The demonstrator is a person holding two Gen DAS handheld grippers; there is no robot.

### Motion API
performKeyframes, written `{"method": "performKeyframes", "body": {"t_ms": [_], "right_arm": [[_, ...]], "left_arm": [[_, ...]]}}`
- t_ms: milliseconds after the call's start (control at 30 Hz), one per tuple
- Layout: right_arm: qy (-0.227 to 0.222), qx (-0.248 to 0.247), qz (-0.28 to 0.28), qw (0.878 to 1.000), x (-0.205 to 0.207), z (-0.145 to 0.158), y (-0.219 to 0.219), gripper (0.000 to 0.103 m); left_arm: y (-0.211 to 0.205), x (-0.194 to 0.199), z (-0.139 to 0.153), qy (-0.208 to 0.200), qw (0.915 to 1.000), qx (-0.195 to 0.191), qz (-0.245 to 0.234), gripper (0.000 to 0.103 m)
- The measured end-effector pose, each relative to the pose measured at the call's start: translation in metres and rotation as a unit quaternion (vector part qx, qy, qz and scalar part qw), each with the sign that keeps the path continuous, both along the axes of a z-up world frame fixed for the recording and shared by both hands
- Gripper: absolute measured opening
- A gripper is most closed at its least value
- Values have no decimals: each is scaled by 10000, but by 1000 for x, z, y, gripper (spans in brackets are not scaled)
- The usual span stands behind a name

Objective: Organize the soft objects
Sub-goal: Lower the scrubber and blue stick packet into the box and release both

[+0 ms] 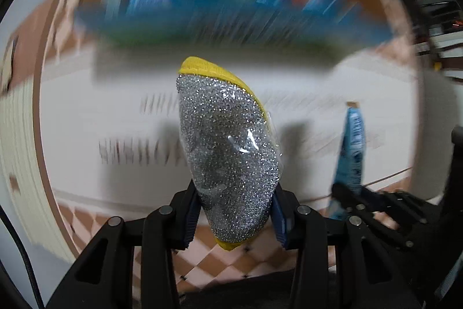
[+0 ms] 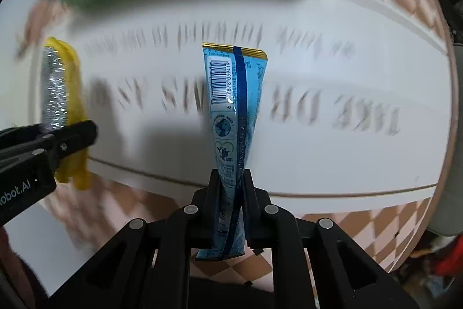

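My left gripper [image 1: 235, 210] is shut on a scrubbing sponge [image 1: 228, 152], silver glitter face with a yellow edge, wrapped in clear film, held upright above the table. It also shows at the left of the right wrist view [image 2: 59, 94]. My right gripper [image 2: 231, 187] is shut on a thin light-blue sachet [image 2: 235, 106] with a barcode and a gold top edge, held upright. The sachet also shows at the right of the left wrist view [image 1: 351, 144], with the right gripper [image 1: 347, 193] below it.
Below is a round white table top [image 2: 332, 164] with large blurred lettering and a brown rim, over a pink-and-brown checkered floor [image 1: 220, 259]. A blue and green box [image 1: 225, 22] with blurred colourful items lies at the far side. The background is motion-blurred.
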State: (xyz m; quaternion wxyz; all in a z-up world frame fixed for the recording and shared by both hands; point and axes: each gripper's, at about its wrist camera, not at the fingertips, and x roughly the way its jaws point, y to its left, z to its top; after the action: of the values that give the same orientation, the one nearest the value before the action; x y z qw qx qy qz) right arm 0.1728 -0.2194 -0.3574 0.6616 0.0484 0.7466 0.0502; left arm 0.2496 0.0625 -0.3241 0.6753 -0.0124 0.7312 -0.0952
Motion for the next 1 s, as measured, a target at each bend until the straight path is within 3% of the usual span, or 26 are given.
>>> {"method": "performKeyframes", "body": {"t_ms": [67,200,333,433,567,800,900,933,1000], "right_arm": [[-360,209,-144,9990,22,44,-16,14],[-1025,465,-266,9933,78,120,-40,14],[-1397,312,-236,9894,146,158,-51,14],[-1163,285,-298,9924,197,149,-54,14],[-707,257,-444,9962,240,115,-58,14],[-200,198,-585,9979,272,60,-63,15],[10,36,-466,9989,278,50,-61,28],[-16,-45,-406,9992,275,45,-64,43],[-56,-55,-349,9994,275,44,-64,52]], "left_arm": [[-14,35,32,-166,9994,-234,-170,39],[-78,123,69,-312,9983,-462,-186,40],[-130,206,56,-89,9980,-616,-117,40],[-151,238,30,359,9964,-765,-19,40],[-192,278,25,924,9921,-841,57,40],[-214,286,-1,1434,9871,-705,-25,44],[-219,287,-6,1536,9858,-662,-161,47],[-220,287,-5,1472,9872,-581,-217,49],[-221,285,-1,1293,9901,-450,-313,68]]}}
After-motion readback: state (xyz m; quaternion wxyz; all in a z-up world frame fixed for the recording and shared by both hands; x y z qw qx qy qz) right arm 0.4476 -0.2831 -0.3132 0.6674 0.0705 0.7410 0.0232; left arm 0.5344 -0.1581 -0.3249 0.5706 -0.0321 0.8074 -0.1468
